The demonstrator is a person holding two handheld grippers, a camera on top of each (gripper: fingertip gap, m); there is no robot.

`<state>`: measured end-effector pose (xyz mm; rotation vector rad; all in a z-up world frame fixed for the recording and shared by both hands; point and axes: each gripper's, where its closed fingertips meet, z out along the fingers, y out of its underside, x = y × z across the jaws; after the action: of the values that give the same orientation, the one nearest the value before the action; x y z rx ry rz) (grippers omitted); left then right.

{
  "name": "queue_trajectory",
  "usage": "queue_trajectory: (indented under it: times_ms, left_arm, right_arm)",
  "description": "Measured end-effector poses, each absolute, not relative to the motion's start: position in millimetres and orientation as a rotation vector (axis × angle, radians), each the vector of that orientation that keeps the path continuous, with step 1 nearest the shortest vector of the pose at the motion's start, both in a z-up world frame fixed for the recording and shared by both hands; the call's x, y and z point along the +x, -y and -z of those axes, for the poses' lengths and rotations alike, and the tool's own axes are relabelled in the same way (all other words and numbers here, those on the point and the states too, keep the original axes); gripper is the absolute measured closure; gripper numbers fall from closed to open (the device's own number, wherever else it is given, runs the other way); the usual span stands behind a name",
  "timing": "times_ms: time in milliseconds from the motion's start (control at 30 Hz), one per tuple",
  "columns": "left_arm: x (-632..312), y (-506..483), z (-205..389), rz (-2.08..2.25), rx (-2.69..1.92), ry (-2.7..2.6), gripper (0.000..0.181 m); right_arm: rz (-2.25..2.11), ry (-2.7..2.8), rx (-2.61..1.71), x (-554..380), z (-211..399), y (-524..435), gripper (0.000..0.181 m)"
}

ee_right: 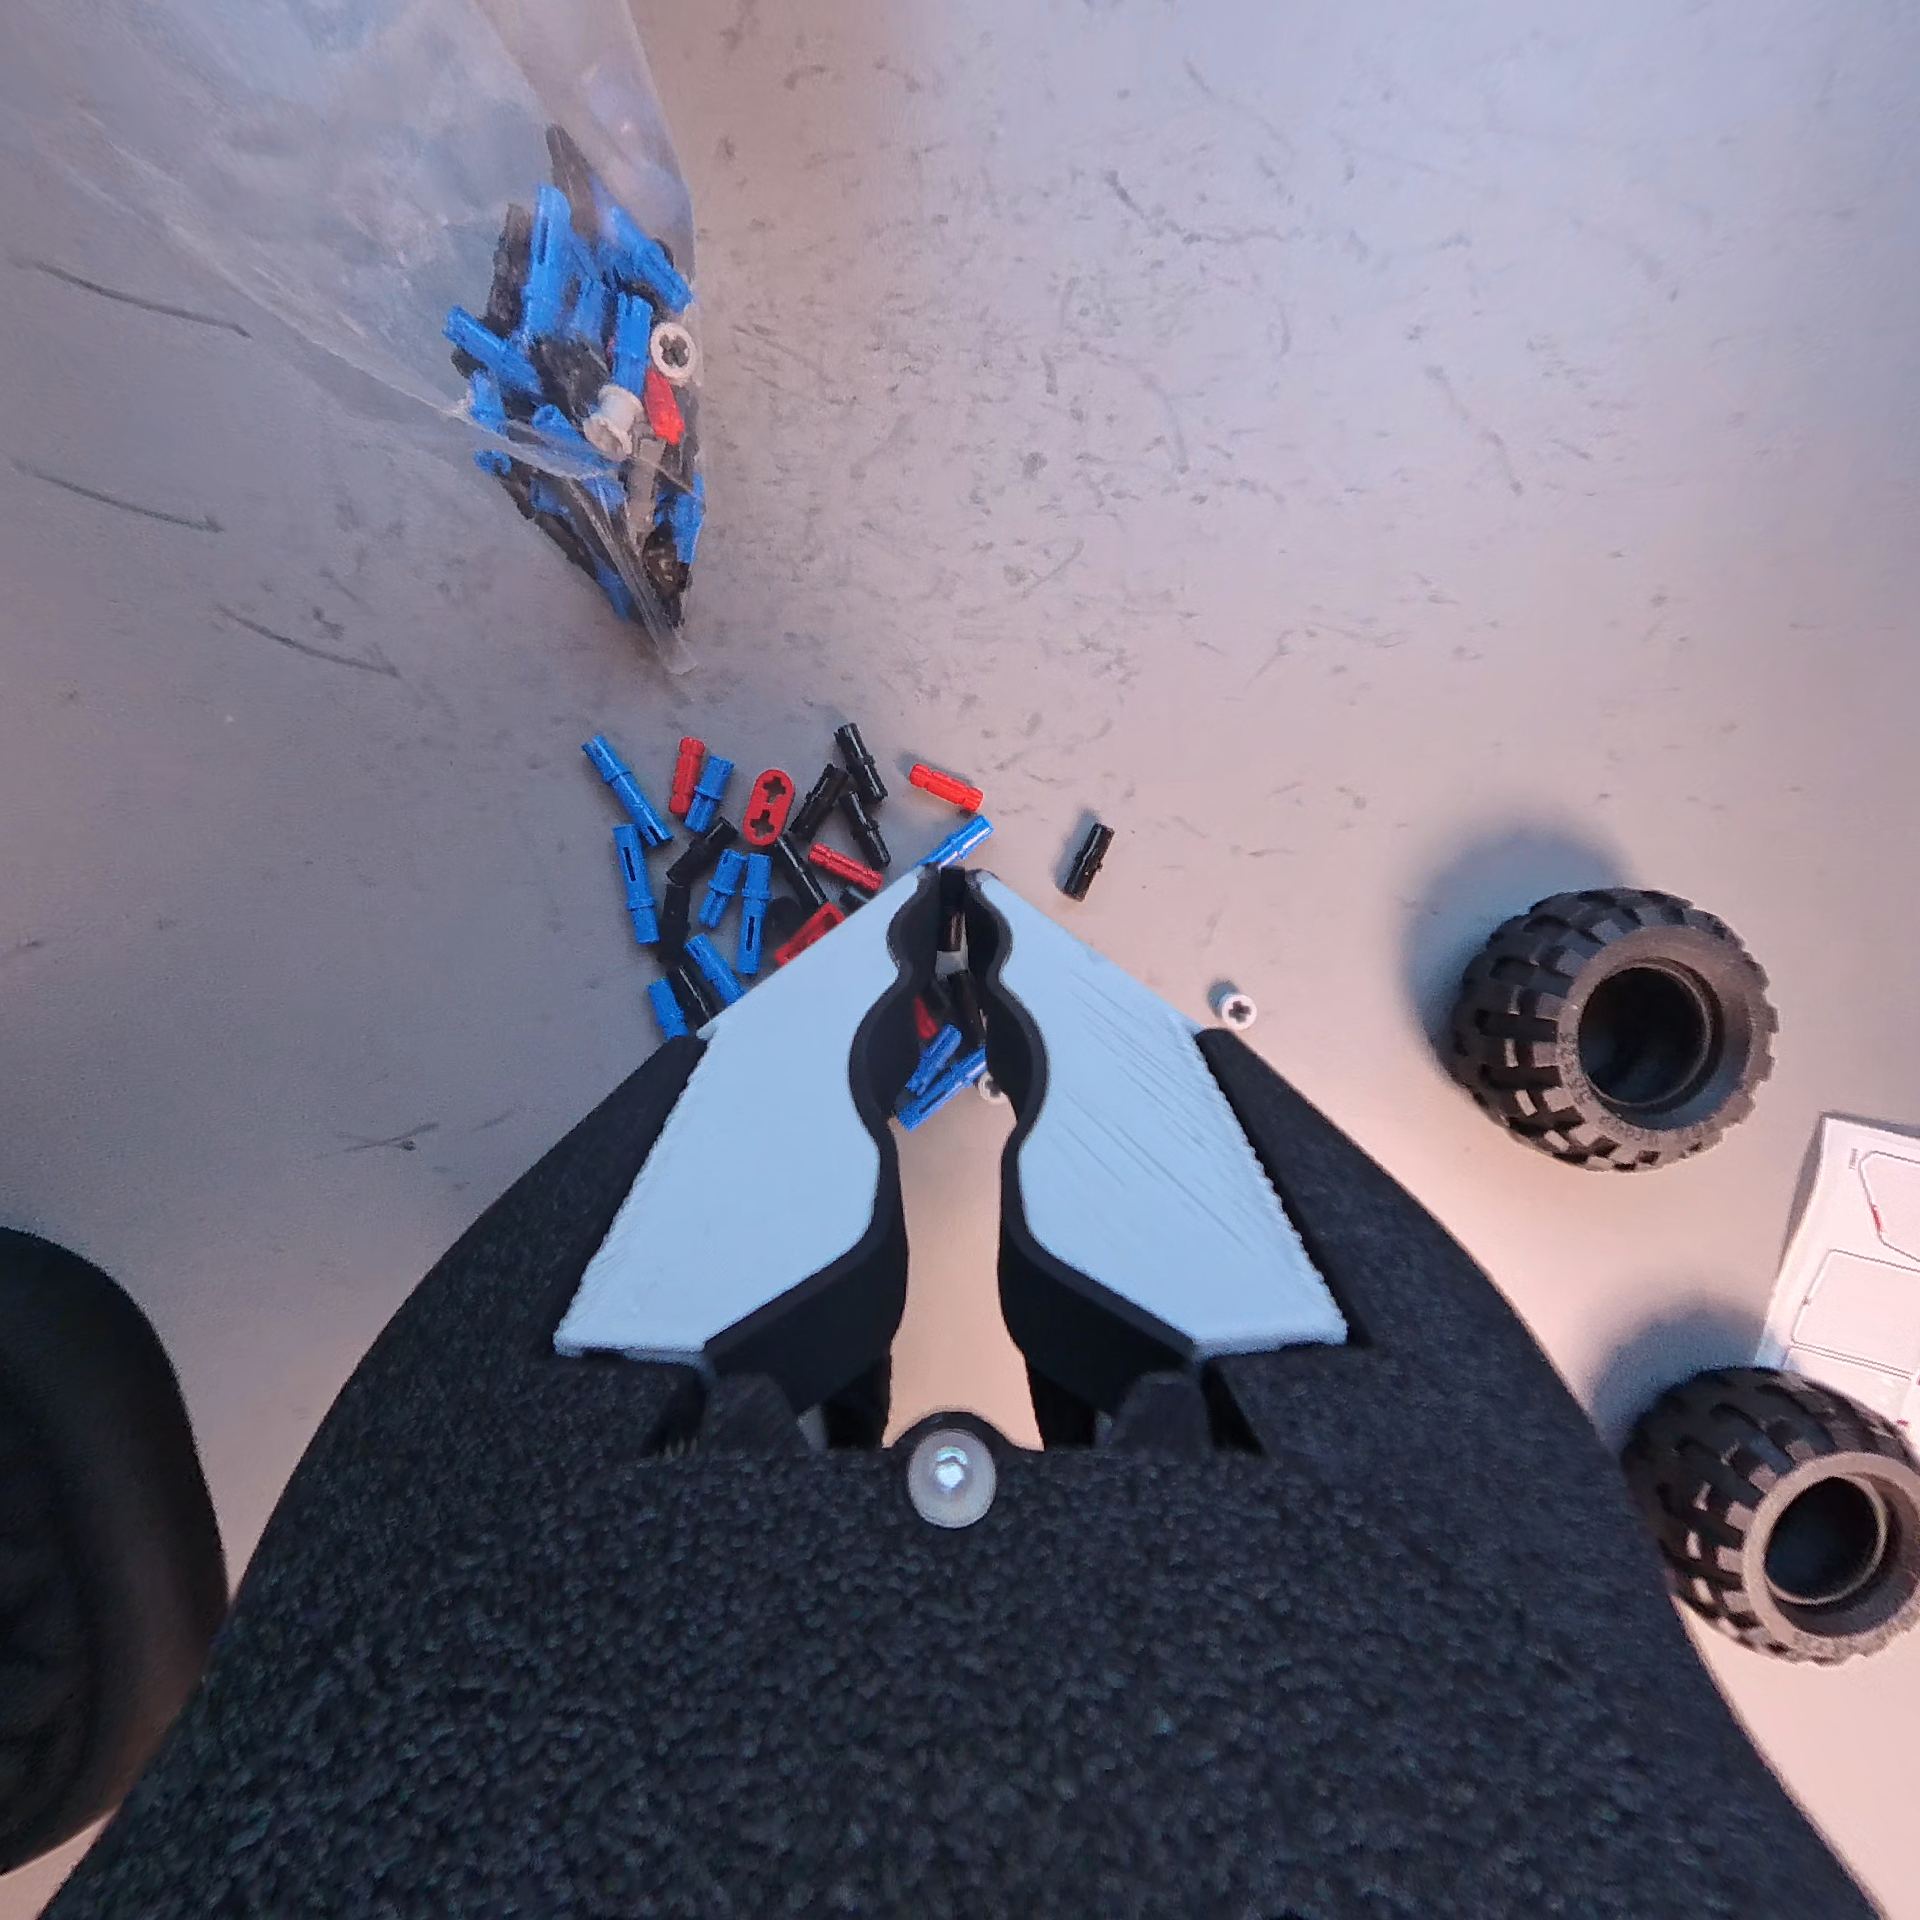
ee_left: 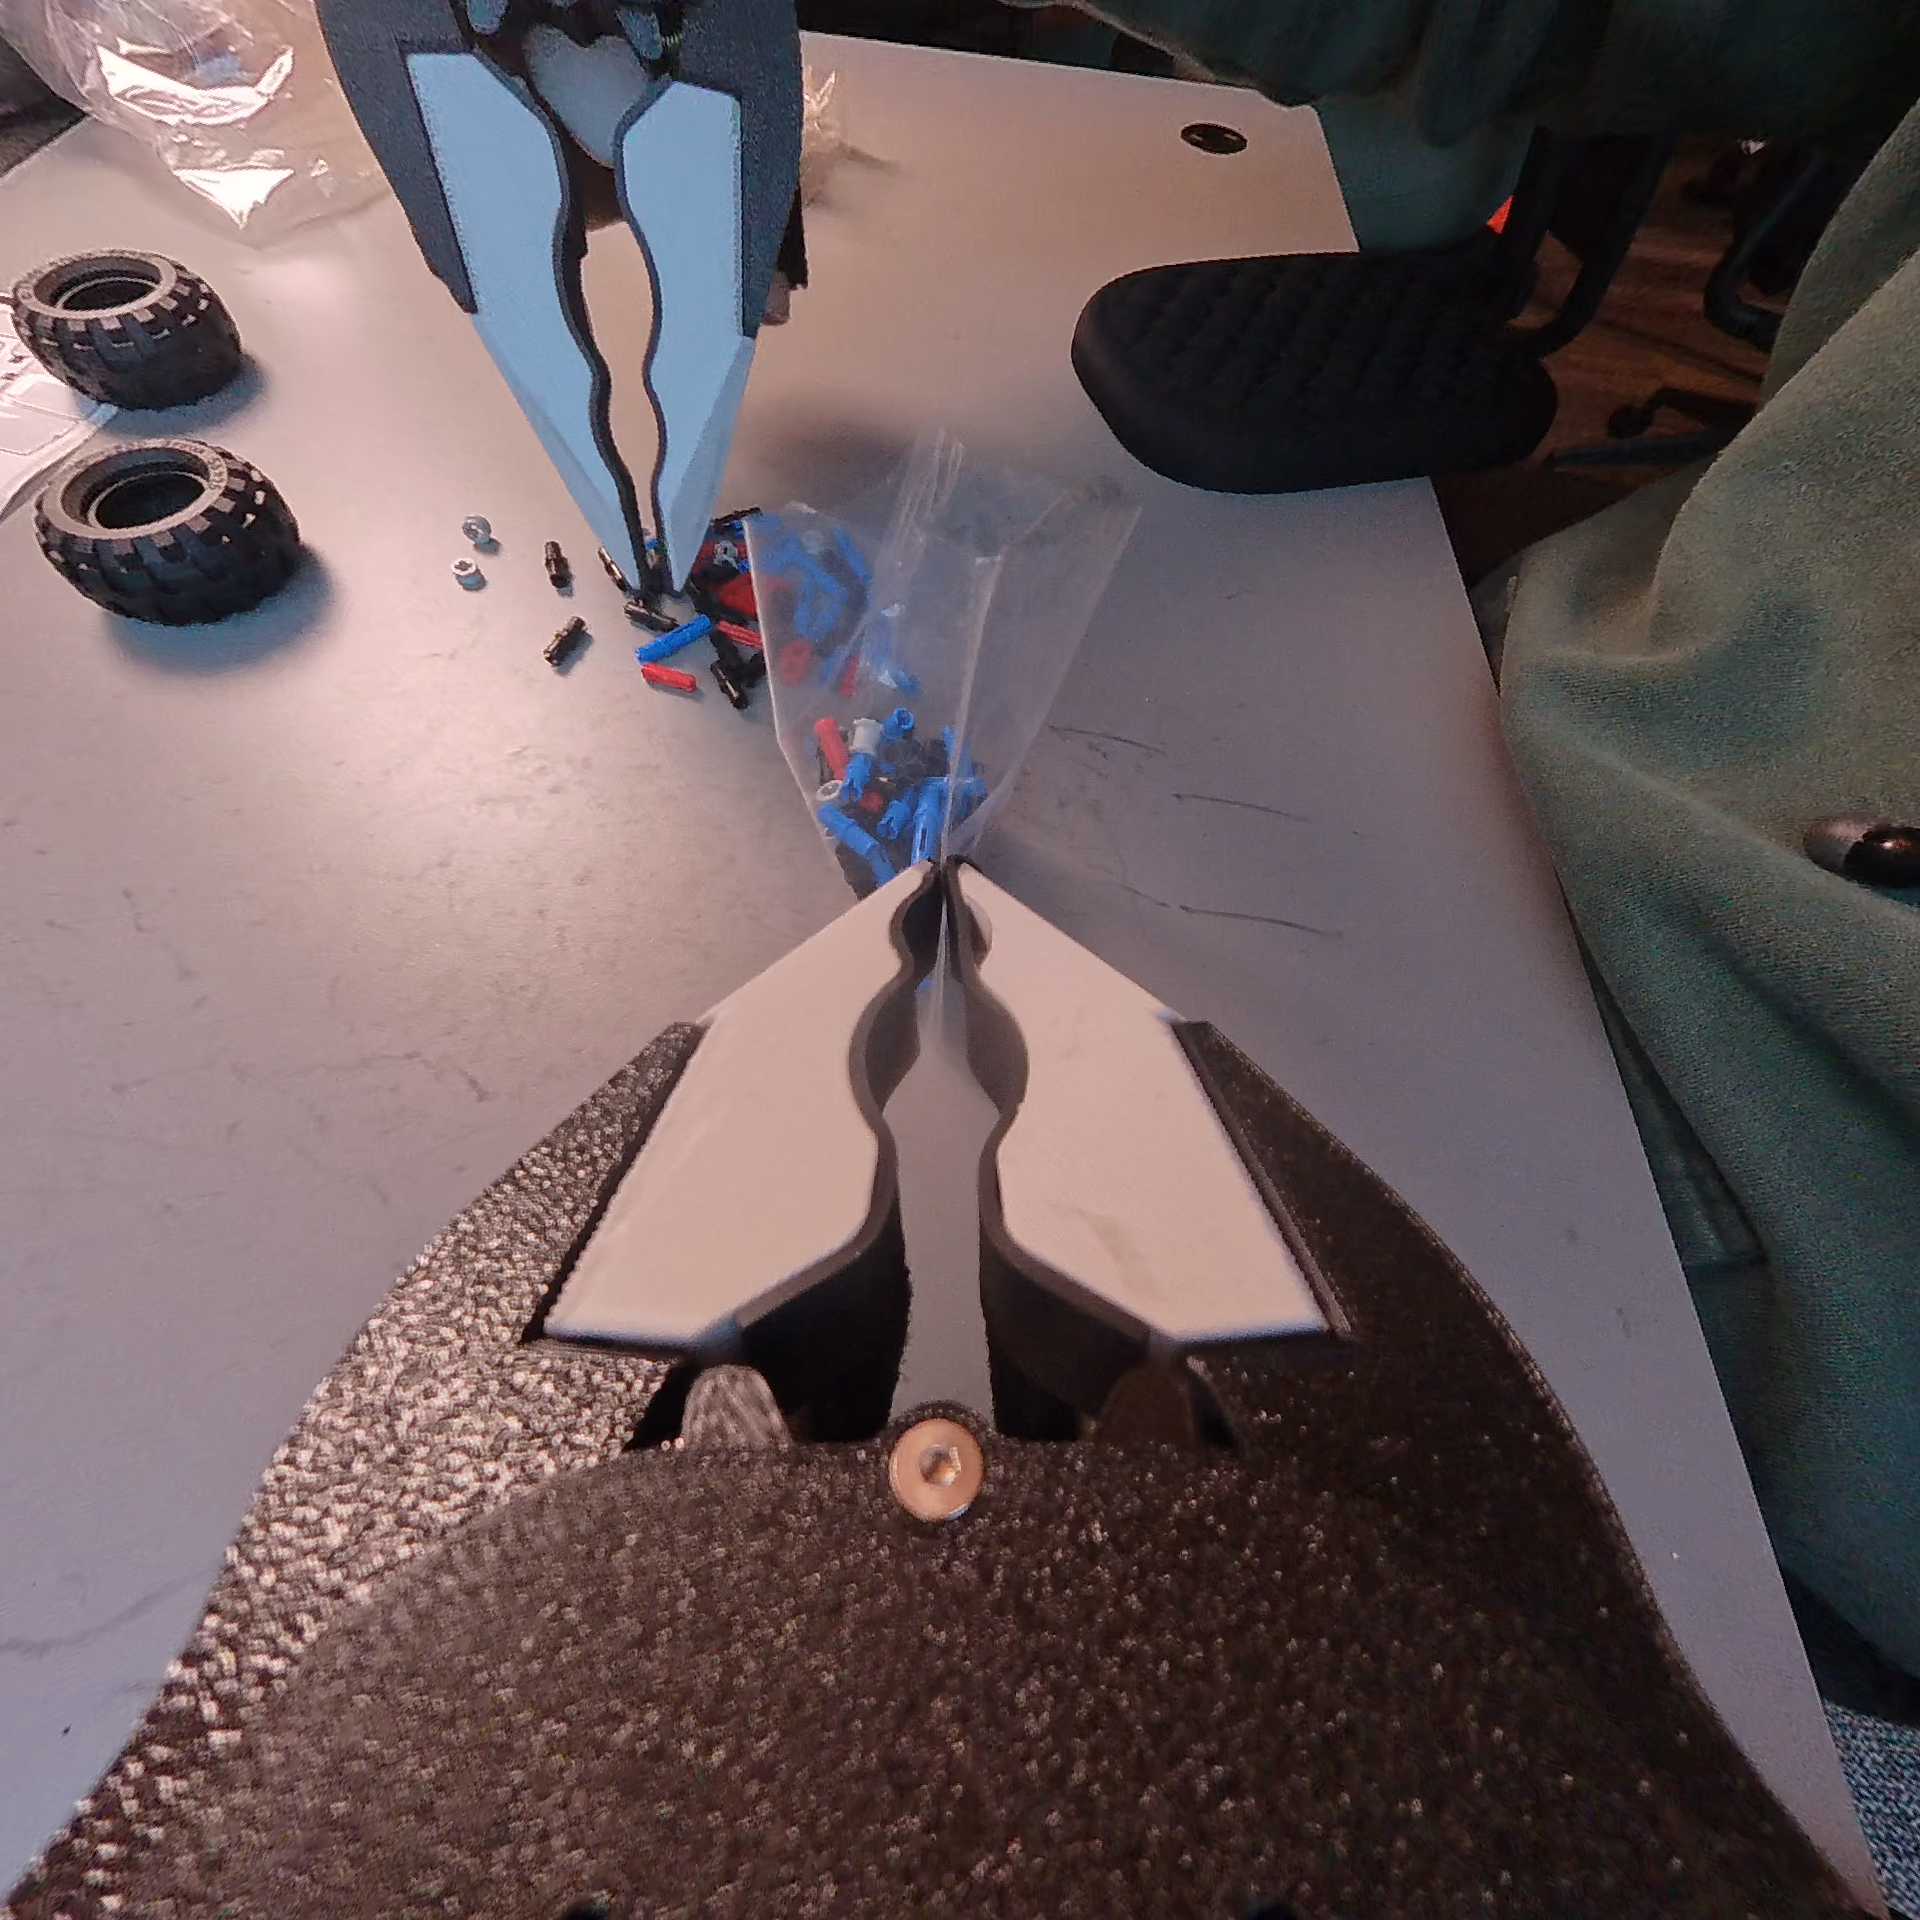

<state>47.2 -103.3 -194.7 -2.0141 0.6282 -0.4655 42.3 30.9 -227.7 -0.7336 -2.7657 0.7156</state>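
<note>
1. My left hand-held gripper (ee_left: 943,878) has its jaws pressed together on the edge of a clear bag (ee_left: 914,665), and the film runs down between the fingers.
2. The bag holds blue, black and red pins, bunched just past the tips; it lies on the grey bench (ee_left: 312,935), which is scuffed and pen-marked.
3. My right hand-held gripper (ee_right: 951,883) is clamped on a black pin (ee_right: 951,914) at its tips, right over the bench.
4. A loose pile of pins (ee_right: 758,873) lies on the bench just to the left of and under those tips, between the gripper and the bag's open end.
5. One black pin (ee_right: 1088,860) lies apart to the right of the pile; a small grey bush (ee_right: 1233,1006) sits near the right finger.
6. Farther right in that view stand two black tyres (ee_right: 1616,1029), and a white sheet (ee_right: 1860,1247) lies between them at the edge.
7. In the left view, crumpled plastic (ee_left: 187,104) lies at the far corner, and a black chair armrest (ee_left: 1309,374) overhangs the bench edge, beside a green sleeve (ee_left: 1714,727).
</note>
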Motion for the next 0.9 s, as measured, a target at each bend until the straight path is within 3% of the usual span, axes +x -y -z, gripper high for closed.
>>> queue_trajectory:
  times_ms: [267,500,667,900]
  left_arm:
    - [42,102,195,0.466,-2.022,-0.597,0.181]
    - [42,103,195,0.449,-2.024,-0.609,0.181]
    - [44,104,195,0.454,-2.024,-0.620,0.181]
    - [44,103,195,0.459,-2.021,-0.616,0.181]
  right_arm:
    - [-1.278,2.584,-0.531,43,136,58,0.177]
    - [-1.365,2.512,-0.561,36,123,65,0.165]
    - [-0.843,2.638,-0.767,31,197,-21,0.167]
    - [-0.723,2.740,-0.833,39,241,-42,0.167]
